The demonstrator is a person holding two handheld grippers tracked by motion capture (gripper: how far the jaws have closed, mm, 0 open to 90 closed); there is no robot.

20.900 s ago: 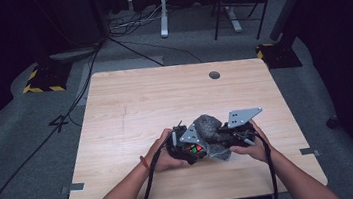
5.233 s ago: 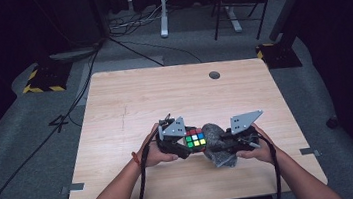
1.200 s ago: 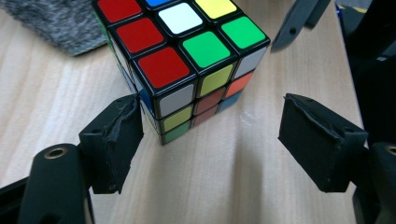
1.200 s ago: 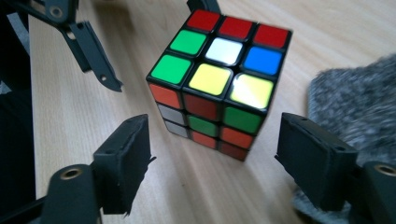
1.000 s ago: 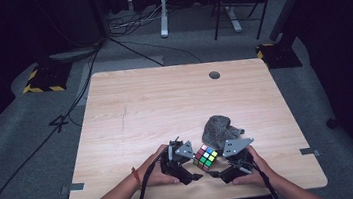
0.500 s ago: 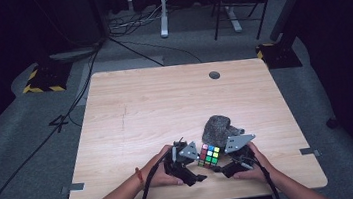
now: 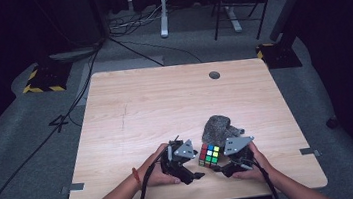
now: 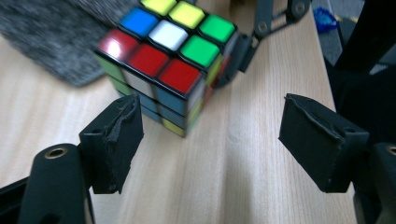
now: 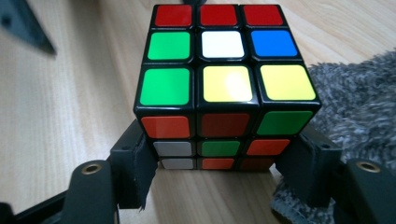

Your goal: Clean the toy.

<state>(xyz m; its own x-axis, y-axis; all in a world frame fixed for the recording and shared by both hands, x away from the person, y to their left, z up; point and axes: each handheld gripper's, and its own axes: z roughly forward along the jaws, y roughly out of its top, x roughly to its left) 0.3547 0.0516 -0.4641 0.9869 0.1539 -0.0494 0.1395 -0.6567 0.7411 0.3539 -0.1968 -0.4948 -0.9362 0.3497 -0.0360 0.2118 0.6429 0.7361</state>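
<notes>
Where the wooden table (image 7: 165, 106) meets its near edge, we find both hands working close to the rim, with little bare board behind them and a wide open stretch of pale, grained wood ahead and to the left. The puzzle cube (image 7: 209, 154) stands on the board between the two tools, near that front edge. Just beyond it lies a grey cloth (image 7: 216, 128), fuzzy and crumpled into a rounded lump; in the right gripper view its nap reaches under the cube's right side.

We record the left gripper (image 8: 224, 140) with jaws spread and nothing between them; its black, rough-edged pads stand apart from the cube, which sits just ahead and to their left. The right gripper (image 9: 219, 170) has its jaws astride the cube's lowest layer; they have just been closing, and both pads appear to lie against the cube's sides, though we cannot confirm a firm pinch.

The cube is glossy plastic, square-edged, with coloured tiles in a black frame: green, yellow, white, blue and red on top. A dark round grommet (image 7: 214, 75) sits near the far edge.
</notes>
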